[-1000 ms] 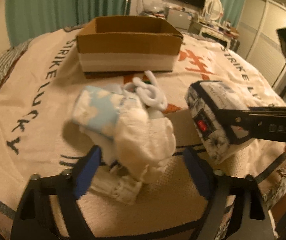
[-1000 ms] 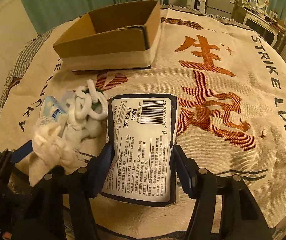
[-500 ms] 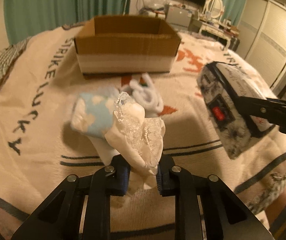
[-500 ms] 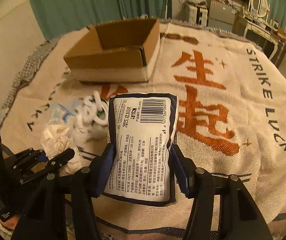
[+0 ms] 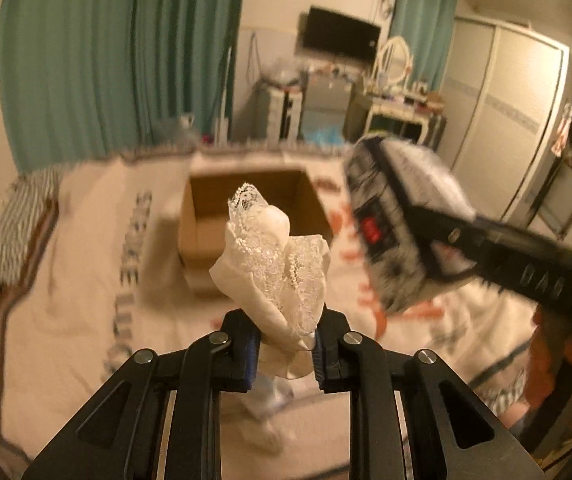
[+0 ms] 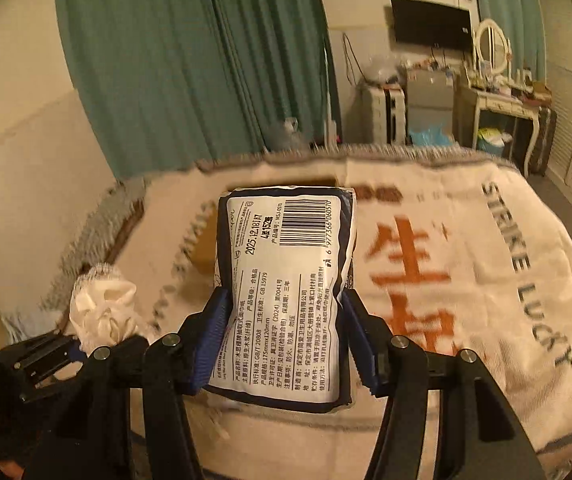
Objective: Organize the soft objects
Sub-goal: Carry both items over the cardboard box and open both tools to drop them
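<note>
While both tools hang above the bed, the cardboard box (image 5: 246,216) sits open-topped on the cream blanket (image 5: 78,280), at about 12 o'clock from the left gripper (image 5: 284,346) and partly hidden behind the lace cloth (image 5: 274,272) it carries. That cloth, a bunched white bundle, is pinched between the blue pads (image 5: 251,350) near its lower end and stands up with its long axis running toward 12 o'clock, its lace edge topmost. At 2 o'clock in the left view, the tissue pack (image 5: 402,220) is squeezed in the right gripper, blurred, well above the blanket and just right of the box. From the right wrist, the right gripper (image 6: 286,340) clamps the tissue pack (image 6: 286,292) across its lower half; the pack's long axis points to 12 o'clock, barcode end away from the camera, printed label facing up, and it covers most of the box. The left gripper and its cloth show at 9 o'clock. Green curtains (image 6: 190,60), a wall screen (image 6: 430,24) and a dressing table (image 6: 502,96) stand beyond the bed.
</note>
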{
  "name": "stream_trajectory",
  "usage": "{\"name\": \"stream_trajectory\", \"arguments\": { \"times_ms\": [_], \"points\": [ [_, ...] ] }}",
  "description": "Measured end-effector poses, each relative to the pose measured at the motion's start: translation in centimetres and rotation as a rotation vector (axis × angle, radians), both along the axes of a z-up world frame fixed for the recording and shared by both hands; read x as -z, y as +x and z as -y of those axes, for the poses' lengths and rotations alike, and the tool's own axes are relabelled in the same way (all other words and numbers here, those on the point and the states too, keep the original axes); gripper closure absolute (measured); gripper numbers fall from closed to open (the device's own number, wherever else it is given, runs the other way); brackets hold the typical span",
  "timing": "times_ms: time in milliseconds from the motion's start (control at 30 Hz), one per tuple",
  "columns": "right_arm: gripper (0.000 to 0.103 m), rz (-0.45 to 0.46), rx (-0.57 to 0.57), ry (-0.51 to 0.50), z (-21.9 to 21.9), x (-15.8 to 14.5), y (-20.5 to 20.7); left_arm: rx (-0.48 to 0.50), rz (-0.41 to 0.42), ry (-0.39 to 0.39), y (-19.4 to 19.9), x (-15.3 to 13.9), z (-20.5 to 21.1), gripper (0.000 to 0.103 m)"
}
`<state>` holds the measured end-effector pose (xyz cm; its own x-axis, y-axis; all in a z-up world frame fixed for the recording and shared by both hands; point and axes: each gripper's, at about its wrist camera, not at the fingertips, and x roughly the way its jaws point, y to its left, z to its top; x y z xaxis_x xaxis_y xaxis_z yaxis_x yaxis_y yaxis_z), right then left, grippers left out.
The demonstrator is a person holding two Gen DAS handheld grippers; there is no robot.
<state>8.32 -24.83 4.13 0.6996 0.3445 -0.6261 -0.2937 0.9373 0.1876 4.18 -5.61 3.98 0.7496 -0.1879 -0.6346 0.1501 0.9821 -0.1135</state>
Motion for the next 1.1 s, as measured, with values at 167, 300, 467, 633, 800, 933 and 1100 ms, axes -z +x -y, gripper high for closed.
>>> {"name": "stream_trajectory", "arguments": {
  "times_ms": [167, 300, 467, 633, 800, 933, 1100],
  "points": [
    [0.047, 0.072, -0.039, -0.007, -2.9, -2.8, 3.5, 0.018, 0.085, 0.037, 4.6, -2.4, -1.1, 0.083],
    [0.047, 0.099, -0.042, -0.021, -4.3, -3.0, 7.6, 0.03, 0.08, 0.103, 9.5, -0.6, -1.6, 0.083],
    [0.047, 0.091, -0.038, -0.045, -5.5, 0.0, 14.0, 0.047, 0.036, 0.128, 15.4, 4.2, -2.2, 0.082],
    [0.047, 0.03, -0.016, -0.012, -5.8, 4.7, 19.8, 0.061, -0.019, 0.112, 20.1, 9.2, -2.6, 0.081],
    [0.046, -0.025, -0.017, -0.024, -5.9, 8.4, 23.7, 0.049, -0.061, 0.165, 22.9, 11.8, -2.7, 0.078],
    [0.038, -0.055, -0.014, -0.033, -5.2, 9.6, 25.0, 0.014, -0.08, 0.191, 23.9, 12.3, -3.0, 0.042],
    [0.026, -0.021, 0.011, -0.036, -4.4, 8.7, 24.1, -0.008, -0.03, 0.162, 22.6, 10.3, -3.6, 0.031]
  ]
}}
